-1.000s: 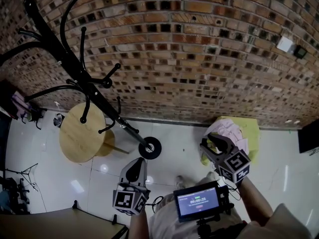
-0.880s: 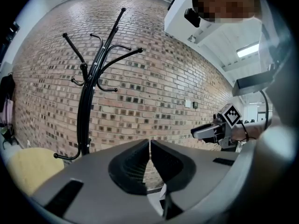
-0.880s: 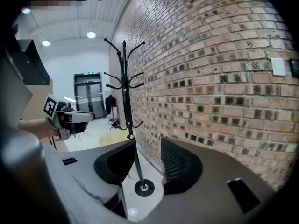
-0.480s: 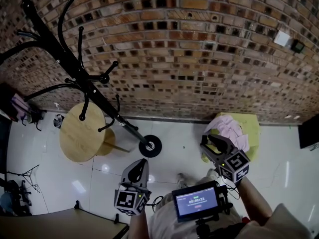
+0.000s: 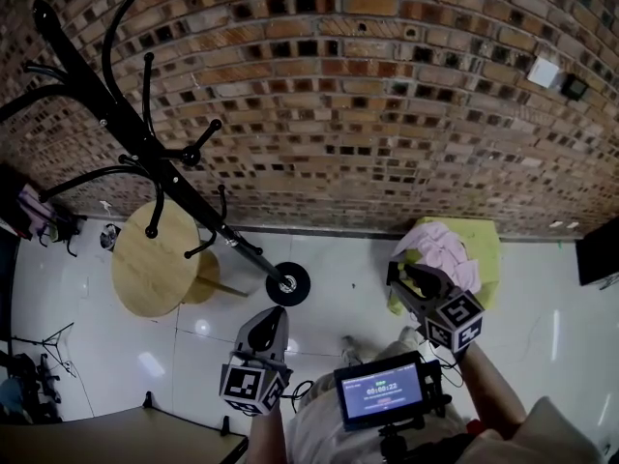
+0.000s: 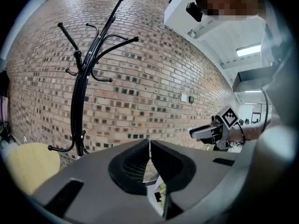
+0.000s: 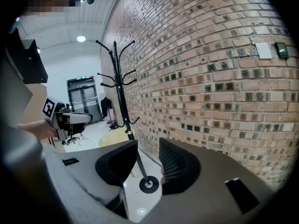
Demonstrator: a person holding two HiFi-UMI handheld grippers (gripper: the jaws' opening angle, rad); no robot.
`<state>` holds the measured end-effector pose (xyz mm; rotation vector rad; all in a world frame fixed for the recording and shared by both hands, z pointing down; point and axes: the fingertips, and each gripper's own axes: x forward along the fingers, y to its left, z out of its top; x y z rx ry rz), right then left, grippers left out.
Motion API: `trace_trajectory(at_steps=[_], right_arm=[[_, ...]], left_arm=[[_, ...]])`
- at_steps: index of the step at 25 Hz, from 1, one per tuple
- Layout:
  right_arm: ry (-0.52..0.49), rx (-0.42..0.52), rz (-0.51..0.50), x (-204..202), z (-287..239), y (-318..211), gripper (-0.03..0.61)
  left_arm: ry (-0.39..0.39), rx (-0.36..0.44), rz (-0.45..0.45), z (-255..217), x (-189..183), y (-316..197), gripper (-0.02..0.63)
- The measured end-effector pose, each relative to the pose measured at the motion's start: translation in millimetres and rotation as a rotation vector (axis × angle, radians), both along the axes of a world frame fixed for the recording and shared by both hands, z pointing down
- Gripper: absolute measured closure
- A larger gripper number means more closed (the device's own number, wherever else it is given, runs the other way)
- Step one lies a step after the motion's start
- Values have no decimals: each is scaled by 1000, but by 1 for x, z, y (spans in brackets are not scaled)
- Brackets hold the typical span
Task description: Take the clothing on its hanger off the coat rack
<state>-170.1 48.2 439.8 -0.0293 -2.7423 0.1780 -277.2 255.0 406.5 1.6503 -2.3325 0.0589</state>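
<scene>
Coat rack (image 5: 155, 158) hangs bare, pink clothing (image 5: 440, 245) heaped on yellow-green seat (image 5: 491, 259) well right of the rack's base, so I judge removal done: my left fingers (image 6: 135, 160) pressed together, right fingers (image 7: 180, 164) spread, empty, just closing partway.

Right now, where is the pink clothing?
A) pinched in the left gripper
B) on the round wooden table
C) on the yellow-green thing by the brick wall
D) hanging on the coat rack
C: the pink clothing lies piled on the yellow-green thing at the foot of the brick wall, and the coat rack has only bare hooks.
</scene>
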Motion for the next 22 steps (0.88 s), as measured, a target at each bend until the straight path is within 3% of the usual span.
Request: trace_trajectory(at_steps=[4,22], right_arm=[[-7,-9,18,1,1,-12,437],[-36,-16,17,-15,-11,-16,437]], left_arm=[[15,26,11,-7,0,-11,591],[23,-12,12,4,-10,-22,591]])
